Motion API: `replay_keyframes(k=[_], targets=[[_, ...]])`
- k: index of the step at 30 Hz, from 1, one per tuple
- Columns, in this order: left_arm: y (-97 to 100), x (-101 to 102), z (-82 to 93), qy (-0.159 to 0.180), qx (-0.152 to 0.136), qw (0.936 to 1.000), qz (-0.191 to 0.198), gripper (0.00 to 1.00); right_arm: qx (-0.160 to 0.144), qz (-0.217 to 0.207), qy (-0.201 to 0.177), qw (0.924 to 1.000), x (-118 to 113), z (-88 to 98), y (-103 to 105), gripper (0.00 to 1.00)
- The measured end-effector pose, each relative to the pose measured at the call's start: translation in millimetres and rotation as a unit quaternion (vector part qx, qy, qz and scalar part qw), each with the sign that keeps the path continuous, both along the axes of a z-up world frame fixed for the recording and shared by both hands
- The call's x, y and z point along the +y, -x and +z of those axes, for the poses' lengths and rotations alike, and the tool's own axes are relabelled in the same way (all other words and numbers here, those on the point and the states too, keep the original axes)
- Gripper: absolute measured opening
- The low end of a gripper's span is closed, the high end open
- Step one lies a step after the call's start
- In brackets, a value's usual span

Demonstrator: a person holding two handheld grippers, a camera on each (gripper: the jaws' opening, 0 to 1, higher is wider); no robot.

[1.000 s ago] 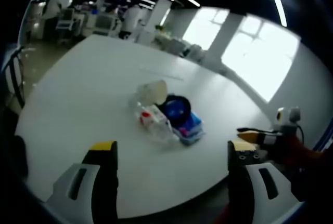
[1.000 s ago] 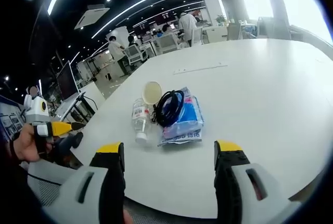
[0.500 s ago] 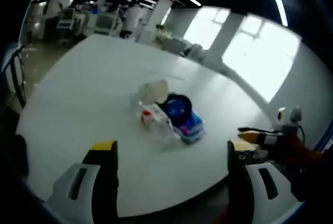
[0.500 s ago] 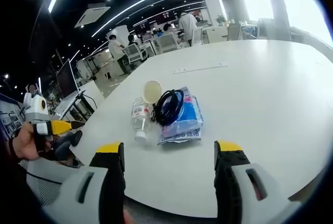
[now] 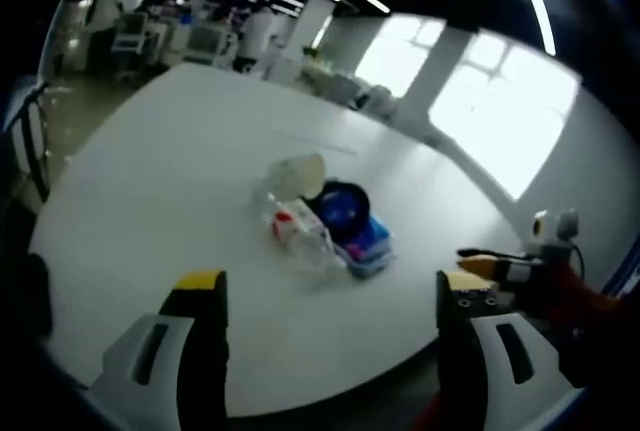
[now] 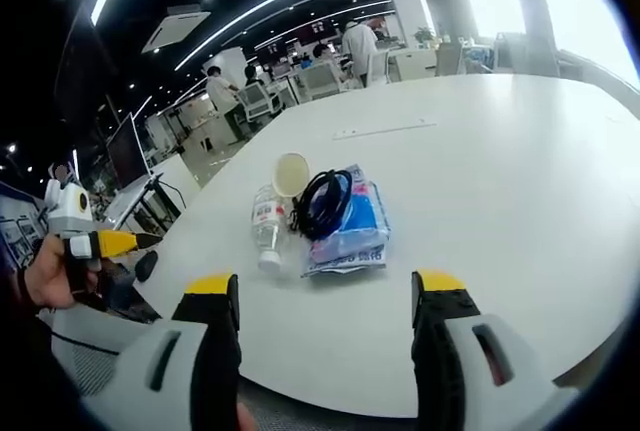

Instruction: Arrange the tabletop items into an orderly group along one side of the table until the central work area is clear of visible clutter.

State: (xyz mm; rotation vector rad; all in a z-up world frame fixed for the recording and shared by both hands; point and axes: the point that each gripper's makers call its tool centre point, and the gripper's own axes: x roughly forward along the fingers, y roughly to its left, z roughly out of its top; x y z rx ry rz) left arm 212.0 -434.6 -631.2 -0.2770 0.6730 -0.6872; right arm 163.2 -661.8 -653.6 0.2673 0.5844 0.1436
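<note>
Clutter sits bunched near the middle of the smooth white bench (image 6: pixel 520 181), well ahead of both my grippers. A clear plastic water bottle (image 6: pixel 266 228) lies on its side with a red and white label, a pale paper cup (image 6: pixel 292 177) is tipped over just beside its far end, and a glossy black coiled cable (image 6: pixel 323 204) rests on a crinkly blue tissue pack (image 6: pixel 352 231). My right gripper (image 6: pixel 325 296) hangs above the near edge of the bench, its yellow-tipped fingers (image 6: pixel 214 291) spread wide with nothing between them. My left gripper (image 5: pixel 325 291) is likewise spread apart and empty, its fingers (image 5: pixel 200 286) over the bench. Compared with a second ago the pile lies the same; both views have barely shifted. From the right gripper view I see the left gripper (image 6: pixel 95 244) at the left, in a hand, with people and desks far behind the bench. From the left gripper view the right gripper (image 5: pixel 500 269) comes in at the right, bright windows stand behind the bench, and the bottle (image 5: pixel 295 234), cup (image 5: pixel 292 174), cable (image 5: pixel 343 207) and pack (image 5: pixel 368 246) look blurred.
</note>
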Motion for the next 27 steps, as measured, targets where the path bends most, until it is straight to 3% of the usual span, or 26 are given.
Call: replay_keyframes(k=[27], targets=[[-0.1, -0.7, -1.6, 0.005, 0.005, 1.0, 0.0, 0.82, 0.006, 0.0, -0.005, 1.0, 0.3, -2.2, 0.4, 0.7]])
